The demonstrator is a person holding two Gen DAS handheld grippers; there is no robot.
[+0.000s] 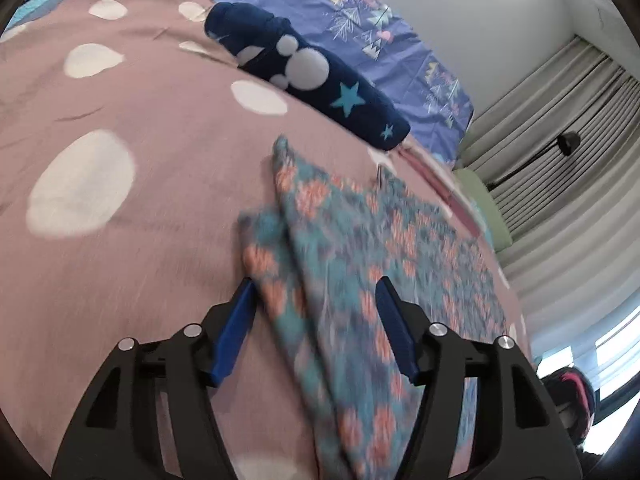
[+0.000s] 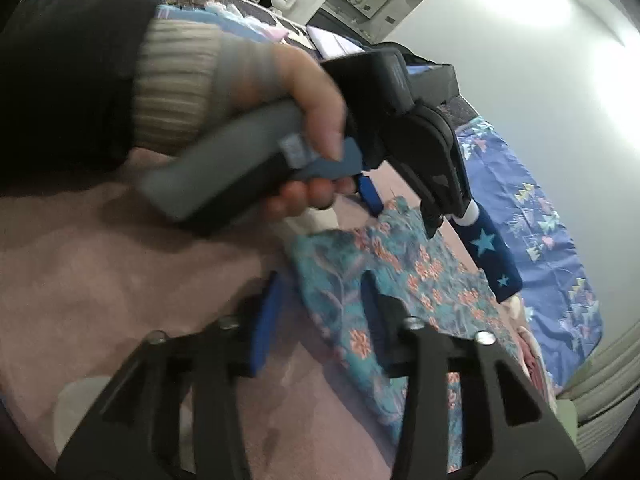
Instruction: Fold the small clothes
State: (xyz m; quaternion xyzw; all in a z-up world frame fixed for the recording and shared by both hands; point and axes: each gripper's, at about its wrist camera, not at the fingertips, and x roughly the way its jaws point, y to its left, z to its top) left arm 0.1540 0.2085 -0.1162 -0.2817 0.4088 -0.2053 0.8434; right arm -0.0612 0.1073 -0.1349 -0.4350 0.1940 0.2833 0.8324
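Note:
A teal garment with orange flowers lies flat on the pink spotted bedspread; it also shows in the right wrist view. My left gripper is open, its blue fingers astride the garment's near folded edge, just above it. My right gripper is open over the garment's left edge. The left gripper and the hand holding it show in the right wrist view, above the garment's far end.
A rolled navy cloth with stars and white dots lies beyond the garment; it also shows in the right wrist view. A blue patterned sheet lies behind it. Curtains hang at the right.

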